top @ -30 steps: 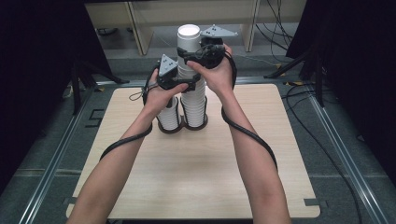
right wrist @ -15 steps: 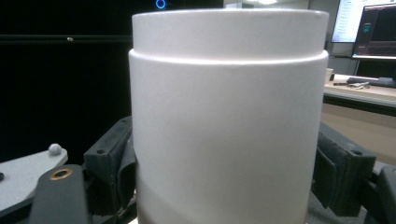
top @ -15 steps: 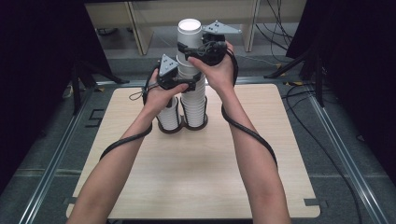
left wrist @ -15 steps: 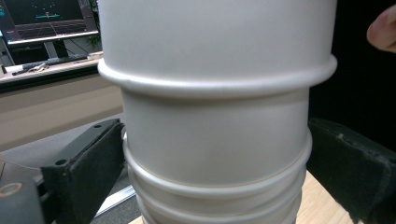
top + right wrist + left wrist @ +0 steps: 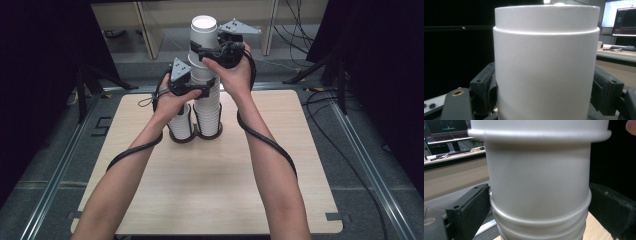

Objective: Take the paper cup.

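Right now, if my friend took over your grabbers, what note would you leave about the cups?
Left gripper: fingers shut on the tall stack, holding it steady on the table.
Right gripper: fingers shut on the top cup, upside down, raised but not yet clear of the stack.
Short stack: beside the tall one, touching at the base.
Done: both grips set, top cup partly lifted.
Left: probably pull the top cup free and put it somewhere; keep holding the stack.
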`<state>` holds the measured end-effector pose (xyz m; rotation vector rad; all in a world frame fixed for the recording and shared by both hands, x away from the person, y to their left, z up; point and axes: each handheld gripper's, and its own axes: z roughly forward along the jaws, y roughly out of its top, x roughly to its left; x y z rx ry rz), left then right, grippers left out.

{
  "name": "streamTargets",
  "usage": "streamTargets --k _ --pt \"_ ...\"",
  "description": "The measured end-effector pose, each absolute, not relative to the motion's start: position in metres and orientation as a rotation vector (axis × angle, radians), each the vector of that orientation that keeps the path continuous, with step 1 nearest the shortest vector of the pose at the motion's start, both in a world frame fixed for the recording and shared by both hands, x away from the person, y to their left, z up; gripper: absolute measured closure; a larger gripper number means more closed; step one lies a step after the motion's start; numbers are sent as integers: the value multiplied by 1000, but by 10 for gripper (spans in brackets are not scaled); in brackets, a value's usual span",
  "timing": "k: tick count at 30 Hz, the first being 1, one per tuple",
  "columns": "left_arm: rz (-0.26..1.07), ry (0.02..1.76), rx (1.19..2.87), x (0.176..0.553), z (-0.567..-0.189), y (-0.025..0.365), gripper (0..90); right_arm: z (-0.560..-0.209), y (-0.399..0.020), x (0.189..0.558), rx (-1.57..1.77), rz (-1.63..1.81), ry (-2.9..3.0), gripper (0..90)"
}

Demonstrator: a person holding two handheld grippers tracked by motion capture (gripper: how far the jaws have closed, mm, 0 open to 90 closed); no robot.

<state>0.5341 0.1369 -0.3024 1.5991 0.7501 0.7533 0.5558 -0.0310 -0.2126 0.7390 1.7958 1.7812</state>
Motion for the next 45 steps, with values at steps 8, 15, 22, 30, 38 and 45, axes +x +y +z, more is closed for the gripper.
streamTargets --k 8,15,22,30,38,45 --pt "756 750 1601 534 -302 137 51 -206 -34 553 738 1793 1765 219" --pt "759 749 1602 535 -302 136 50 -202 -33 552 734 1811 1742 219" --pt "770 743 1625 535 -302 138 50 -195 -32 552 716 1825 1725 220" --pt "770 741 1620 536 -302 137 50 -191 -31 550 719 1835 1699 220" --pt "767 744 1619 535 -302 137 50 -188 -33 546 724 1850 1679 220" --pt "764 732 1603 537 -303 136 50 -184 -37 543 692 1860 1644 220"
